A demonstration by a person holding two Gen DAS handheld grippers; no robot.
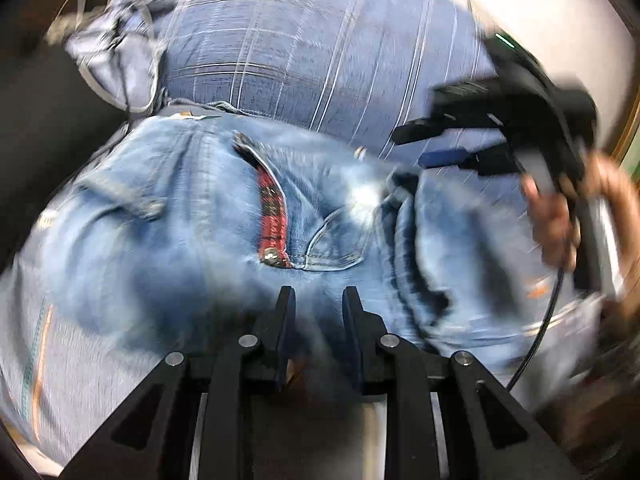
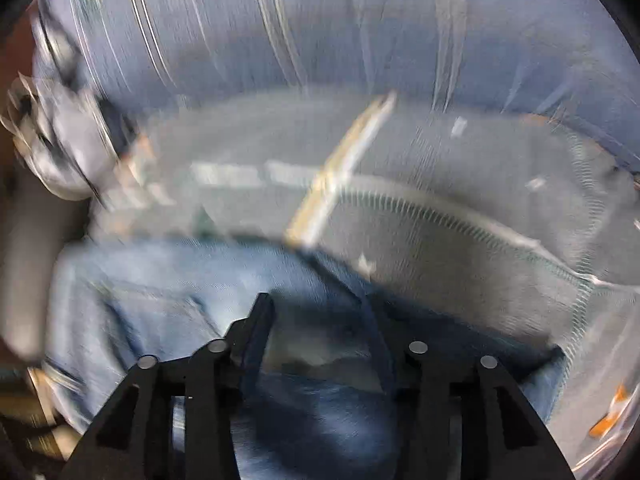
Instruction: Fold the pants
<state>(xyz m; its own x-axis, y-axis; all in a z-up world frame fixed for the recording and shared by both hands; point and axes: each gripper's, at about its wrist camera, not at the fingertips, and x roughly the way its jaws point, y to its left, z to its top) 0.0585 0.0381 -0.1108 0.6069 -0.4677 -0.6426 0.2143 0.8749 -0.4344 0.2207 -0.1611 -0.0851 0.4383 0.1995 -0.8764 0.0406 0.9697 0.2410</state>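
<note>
Light blue jeans (image 1: 192, 216) lie bunched on a blue plaid bed cover (image 1: 304, 48); a front pocket with red tartan lining (image 1: 272, 216) faces up. My left gripper (image 1: 318, 300) is low over the jeans with denim between its narrowly parted fingers. My right gripper (image 1: 440, 144) shows blurred at the right of the left wrist view, held by a hand, its jaws apart. In the right wrist view the right gripper (image 2: 320, 312) hovers over the jeans (image 2: 160, 288), whose grey inside-out fabric (image 2: 440, 208) with a serged seam lies beyond. Its right finger is blurred.
A crumpled pale cloth with cords (image 1: 112, 52) lies at the far left of the bed. The plaid cover (image 2: 320, 20) fills the far side. A dark floor strip (image 1: 40, 120) runs along the bed's left edge. A black cable (image 1: 544, 320) hangs from the right gripper.
</note>
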